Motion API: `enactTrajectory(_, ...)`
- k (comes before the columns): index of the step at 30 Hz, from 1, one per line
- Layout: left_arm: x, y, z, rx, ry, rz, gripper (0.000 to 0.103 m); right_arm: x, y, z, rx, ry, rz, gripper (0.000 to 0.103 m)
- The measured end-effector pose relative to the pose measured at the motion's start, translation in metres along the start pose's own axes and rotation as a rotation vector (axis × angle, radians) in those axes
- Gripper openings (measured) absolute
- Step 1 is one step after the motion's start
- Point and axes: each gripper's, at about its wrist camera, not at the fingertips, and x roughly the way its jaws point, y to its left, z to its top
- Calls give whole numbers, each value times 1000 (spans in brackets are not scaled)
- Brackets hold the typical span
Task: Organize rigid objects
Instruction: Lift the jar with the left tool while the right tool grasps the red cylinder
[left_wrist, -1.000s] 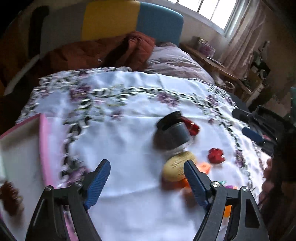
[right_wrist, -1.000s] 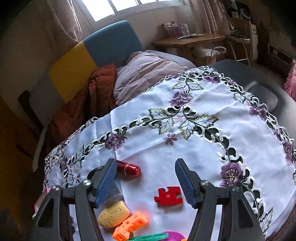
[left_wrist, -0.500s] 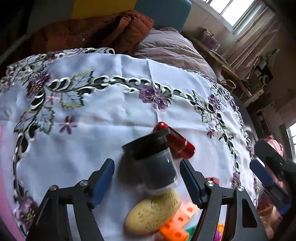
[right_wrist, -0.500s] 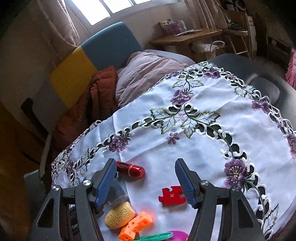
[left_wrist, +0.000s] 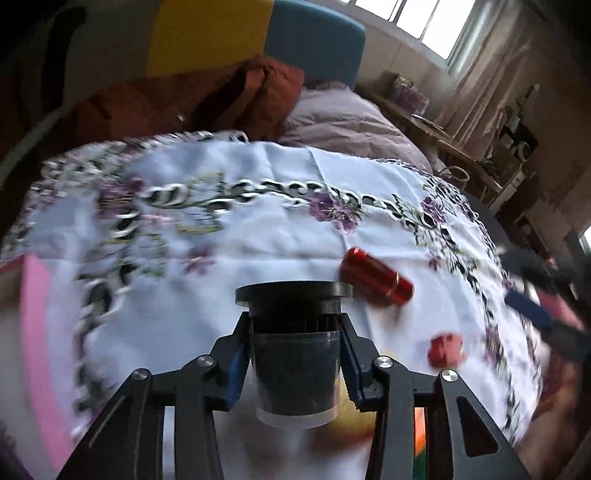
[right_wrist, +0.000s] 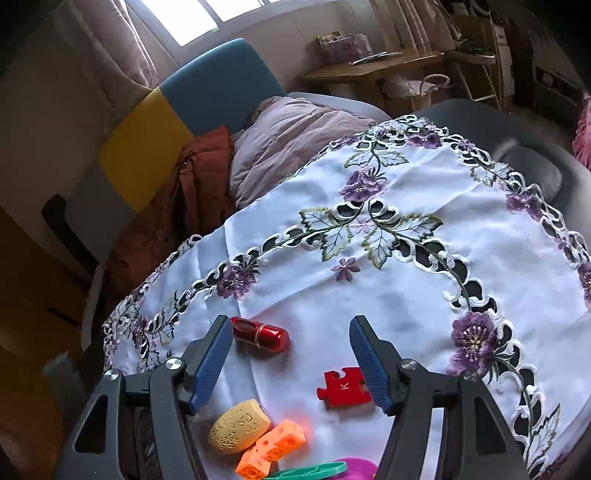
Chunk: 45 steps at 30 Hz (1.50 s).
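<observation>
The left tool (left_wrist: 295, 354) is clamped on a dark jar (left_wrist: 295, 354), while the right tool (right_wrist: 290, 363) hangs spread apart over the lipstick (right_wrist: 260, 334) and puzzle piece (right_wrist: 341, 387).

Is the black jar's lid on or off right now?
On. The wide black lid caps the jar, which the left gripper clamps just below it.

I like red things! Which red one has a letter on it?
The flat red puzzle piece shows a white K; the shiny red lipstick tube has none.
</observation>
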Motion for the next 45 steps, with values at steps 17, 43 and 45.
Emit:
enactTrajectory(17, -50, -1, -120, 102, 10, -9, 44, 15, 8, -7, -30, 86, 94, 67)
enactTrajectory(43, -47, -7, -139, 210, -101, 32, 43, 80, 41, -5, -8, 254, -1, 85)
enactTrajectory(45, -47, -6, -139, 205, -103, 25, 43, 95, 46, -5, -3, 269, -53, 85)
